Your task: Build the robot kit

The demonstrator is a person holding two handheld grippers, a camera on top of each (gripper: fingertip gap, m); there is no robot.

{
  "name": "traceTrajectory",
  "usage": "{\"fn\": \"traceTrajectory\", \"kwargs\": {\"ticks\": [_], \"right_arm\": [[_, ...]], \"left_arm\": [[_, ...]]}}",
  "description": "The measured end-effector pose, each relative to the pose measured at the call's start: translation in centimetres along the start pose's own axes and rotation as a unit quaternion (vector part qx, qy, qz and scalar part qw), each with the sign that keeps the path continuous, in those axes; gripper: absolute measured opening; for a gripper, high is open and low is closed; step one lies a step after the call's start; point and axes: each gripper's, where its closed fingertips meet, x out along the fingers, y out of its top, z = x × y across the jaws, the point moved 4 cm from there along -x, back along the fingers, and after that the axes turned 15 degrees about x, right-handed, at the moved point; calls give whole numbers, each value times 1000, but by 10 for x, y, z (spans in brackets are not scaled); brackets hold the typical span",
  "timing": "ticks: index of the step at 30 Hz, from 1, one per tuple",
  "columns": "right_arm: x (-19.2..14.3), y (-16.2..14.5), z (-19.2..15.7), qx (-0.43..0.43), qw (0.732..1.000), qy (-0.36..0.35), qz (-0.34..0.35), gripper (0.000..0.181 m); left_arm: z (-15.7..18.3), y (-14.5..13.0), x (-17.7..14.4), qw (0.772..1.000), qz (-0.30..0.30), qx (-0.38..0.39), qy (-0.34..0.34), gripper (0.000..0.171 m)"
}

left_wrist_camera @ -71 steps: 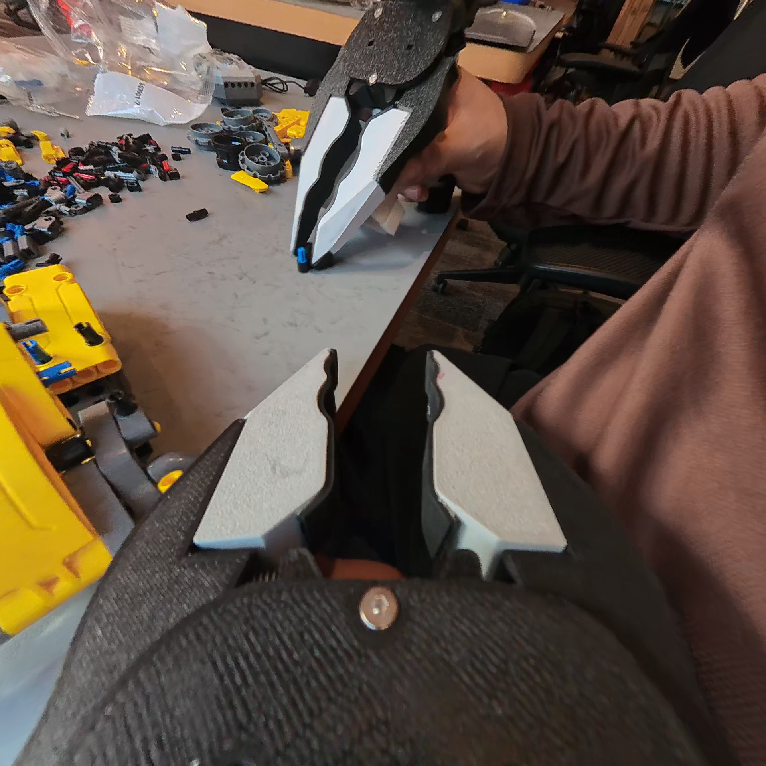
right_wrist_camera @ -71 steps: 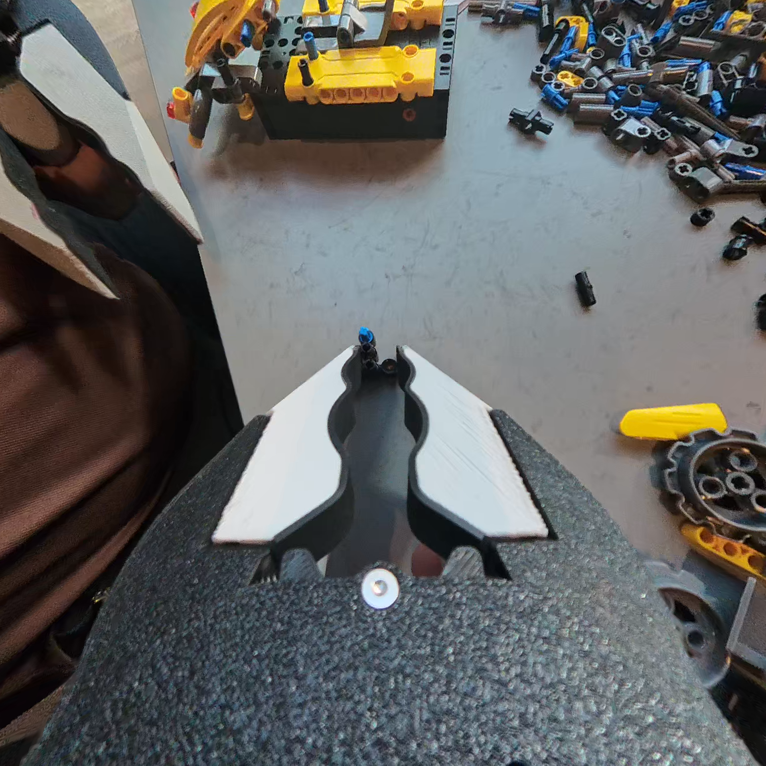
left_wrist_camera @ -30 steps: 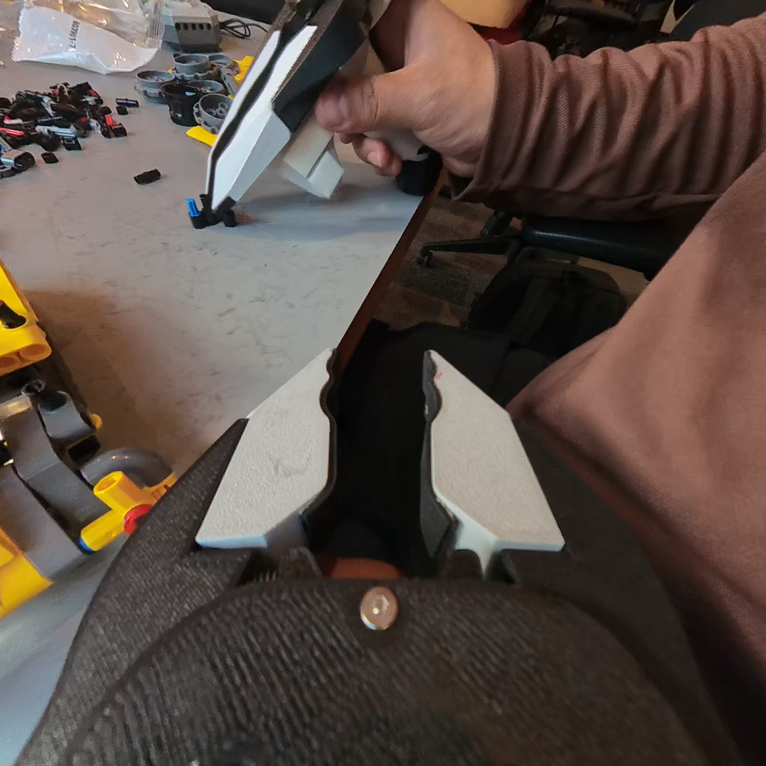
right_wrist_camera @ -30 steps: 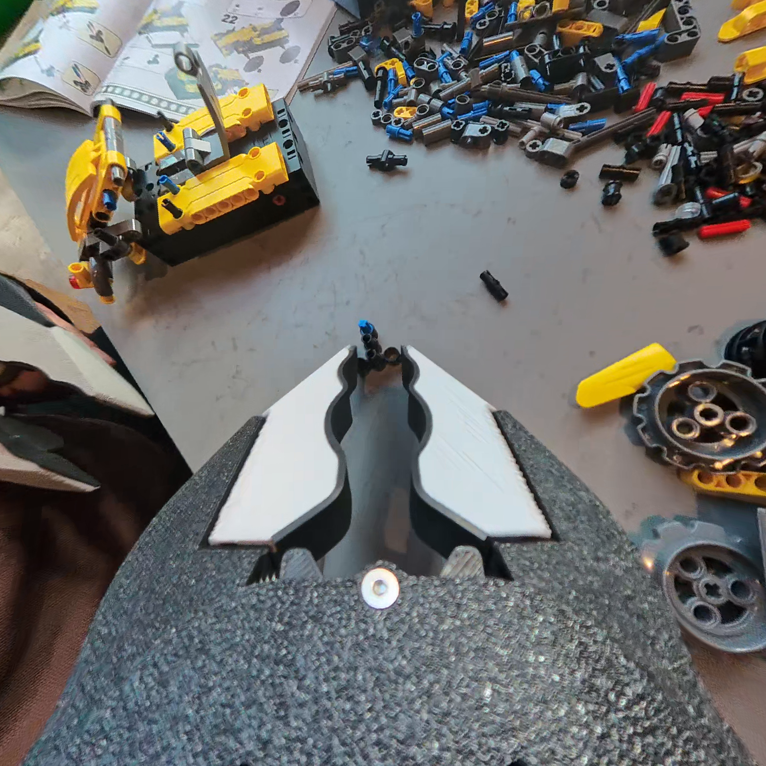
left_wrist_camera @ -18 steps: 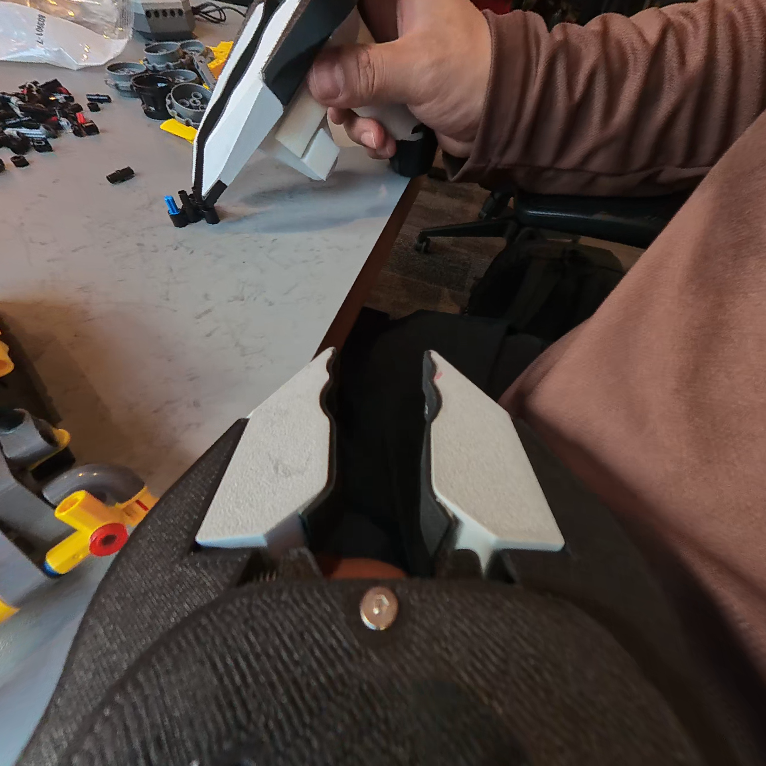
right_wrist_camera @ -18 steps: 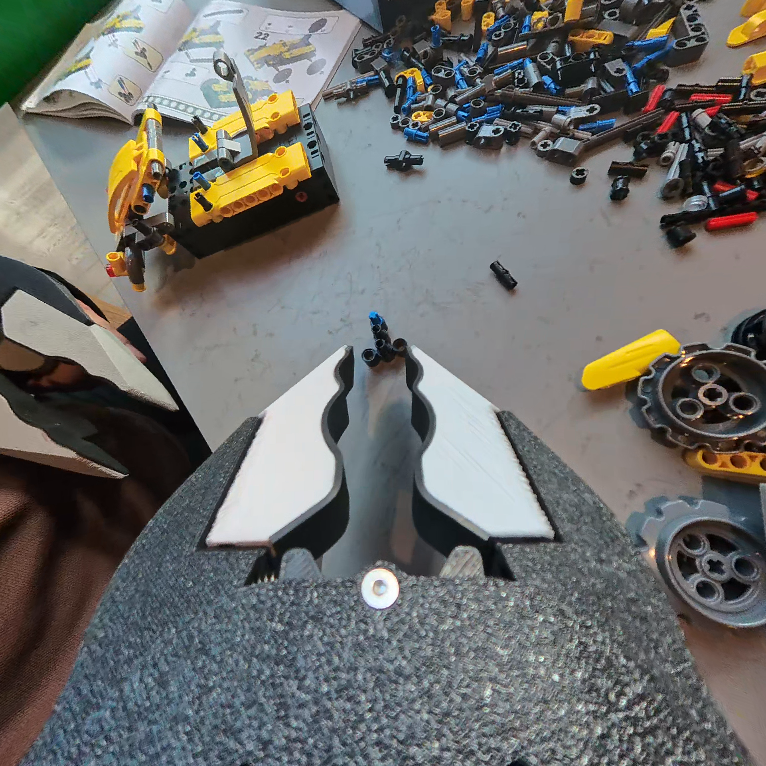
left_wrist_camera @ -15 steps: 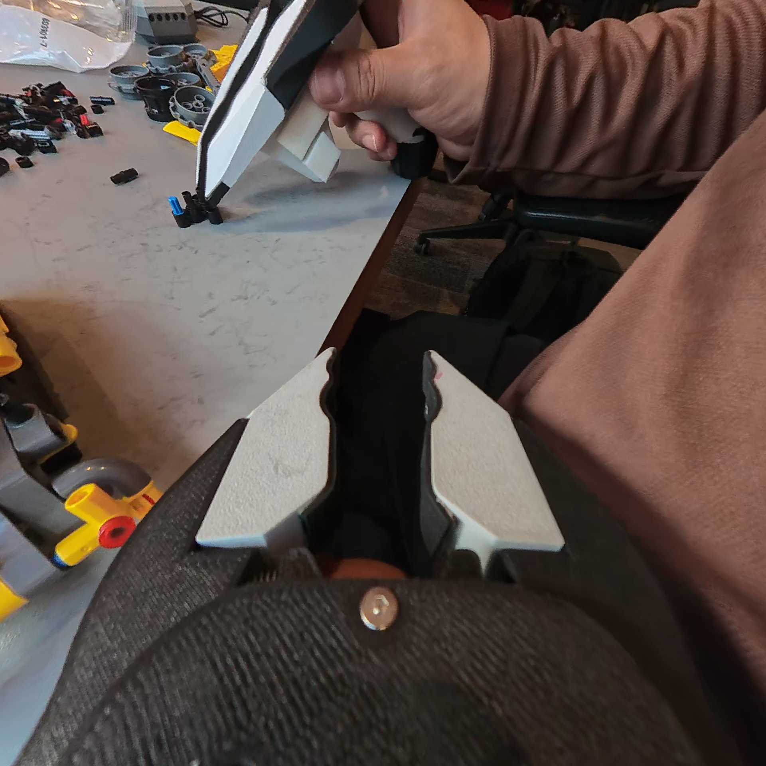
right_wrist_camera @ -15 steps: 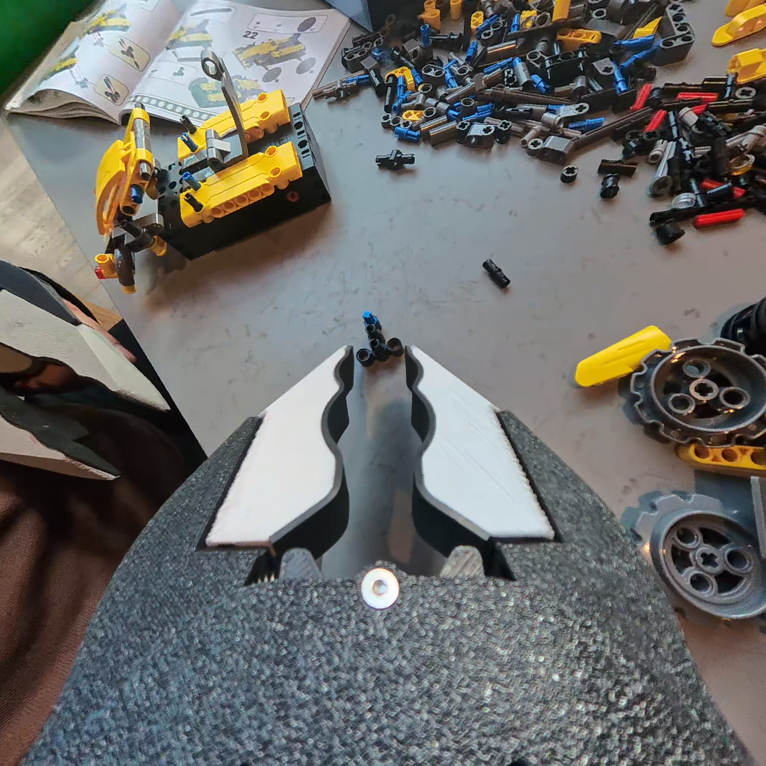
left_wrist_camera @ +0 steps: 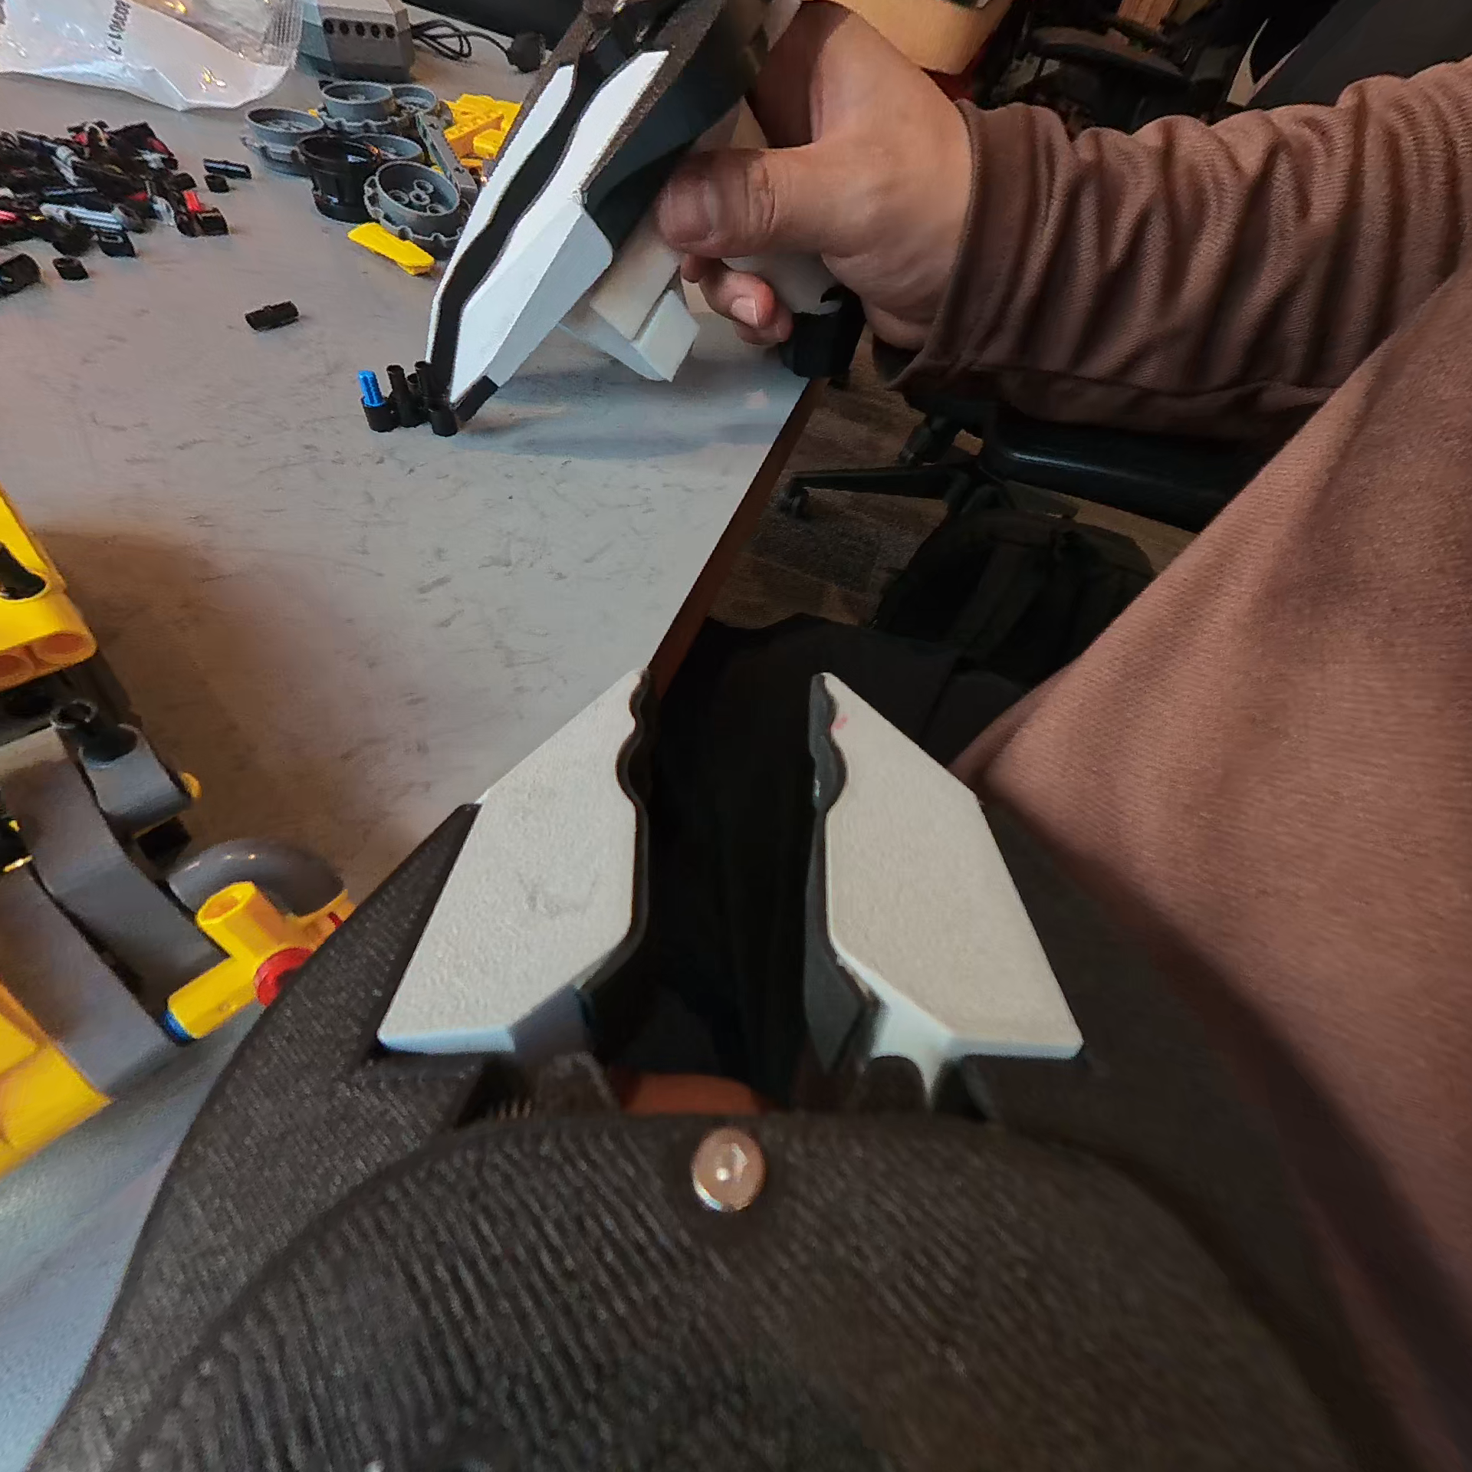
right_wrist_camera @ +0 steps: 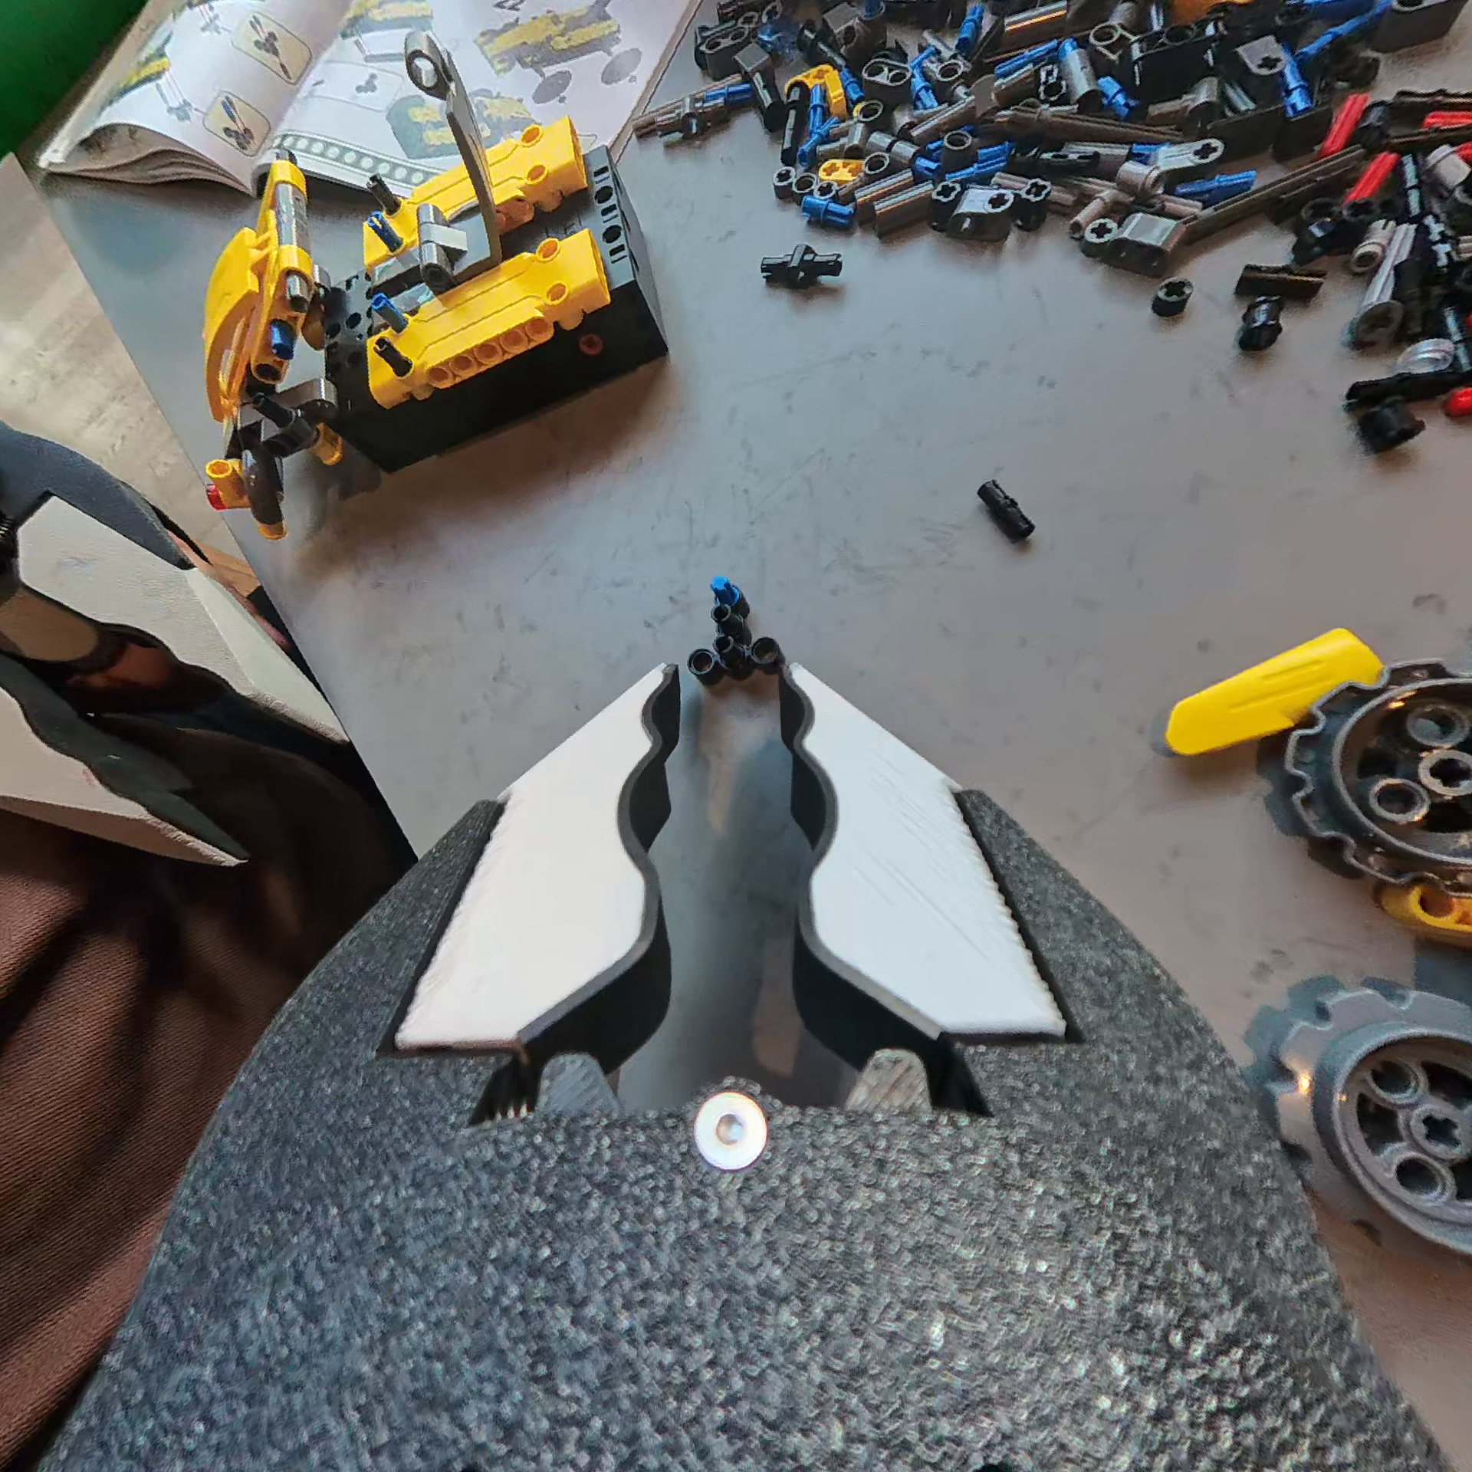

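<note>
Small print and step numbers on the open picture booklet (right_wrist_camera: 239,95) at the far left of the grey table (right_wrist_camera: 836,446), and dark letters on the clear plastic bag (left_wrist_camera: 151,48) at the far left, both kept unread here.

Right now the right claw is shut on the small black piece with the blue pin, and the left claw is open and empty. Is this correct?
Not quite. The right claw is open; the small black piece with the blue pin stands free on the table just past its tips, as the right wrist view shows. The left claw is open and empty.
</note>
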Motion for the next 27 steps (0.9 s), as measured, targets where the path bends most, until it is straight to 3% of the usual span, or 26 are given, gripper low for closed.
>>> {"fn": "traceTrajectory", "kwargs": {"ticks": [21,27], "right_arm": [[-2,-9,-12,-11,1000,27,-12,23],[-9,-13,-15,8,998,56,20,18]], "left_arm": [[0,1,0,1000,-1,11,5,37],[2,-1,4,1000,-10,16,2,37]]}}
